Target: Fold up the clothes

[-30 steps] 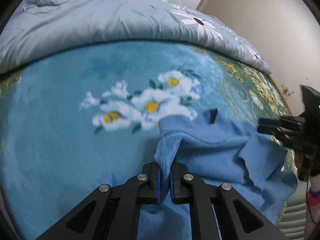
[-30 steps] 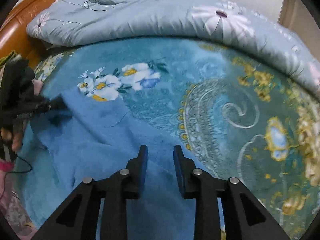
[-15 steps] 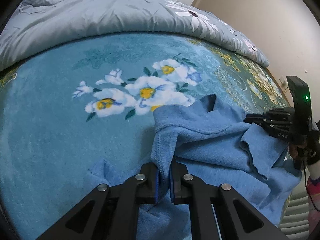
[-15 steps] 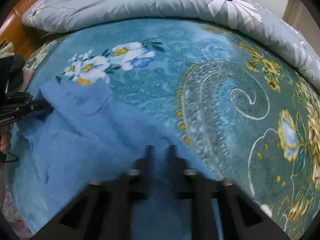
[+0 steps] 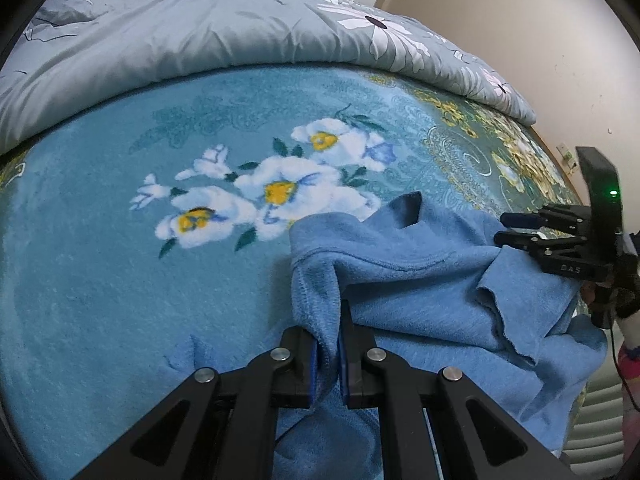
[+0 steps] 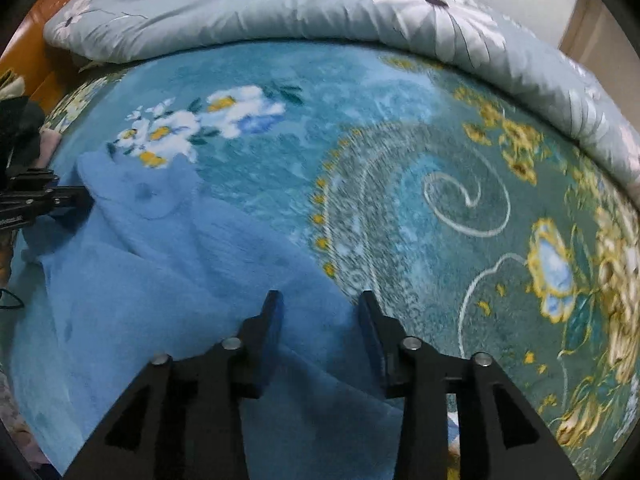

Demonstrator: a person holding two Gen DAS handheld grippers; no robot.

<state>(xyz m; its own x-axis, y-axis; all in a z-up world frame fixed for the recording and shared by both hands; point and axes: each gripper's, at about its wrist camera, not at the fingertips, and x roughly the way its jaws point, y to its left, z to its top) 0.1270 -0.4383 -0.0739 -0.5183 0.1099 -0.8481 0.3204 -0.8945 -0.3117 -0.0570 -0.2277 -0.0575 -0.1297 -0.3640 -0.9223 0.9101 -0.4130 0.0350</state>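
A blue fleece garment (image 5: 420, 280) lies rumpled on a teal floral blanket (image 5: 120, 280). My left gripper (image 5: 328, 344) is shut on a bunched edge of the garment and holds it slightly raised. In the right wrist view the garment (image 6: 160, 280) spreads over the lower left. My right gripper (image 6: 320, 308) is open and empty just above the garment's right edge. The right gripper also shows in the left wrist view (image 5: 508, 228) at the garment's far right side. The left gripper shows at the left edge of the right wrist view (image 6: 72, 196).
A grey flowered duvet (image 5: 200, 48) is heaped along the far side of the bed, also in the right wrist view (image 6: 320, 8). A wooden bed frame (image 6: 48, 12) is at top left. A beige wall (image 5: 520, 40) stands to the right.
My right gripper has opened wider and moved over the garment's right edge. My left gripper stays shut on the garment; its view has shifted slightly.
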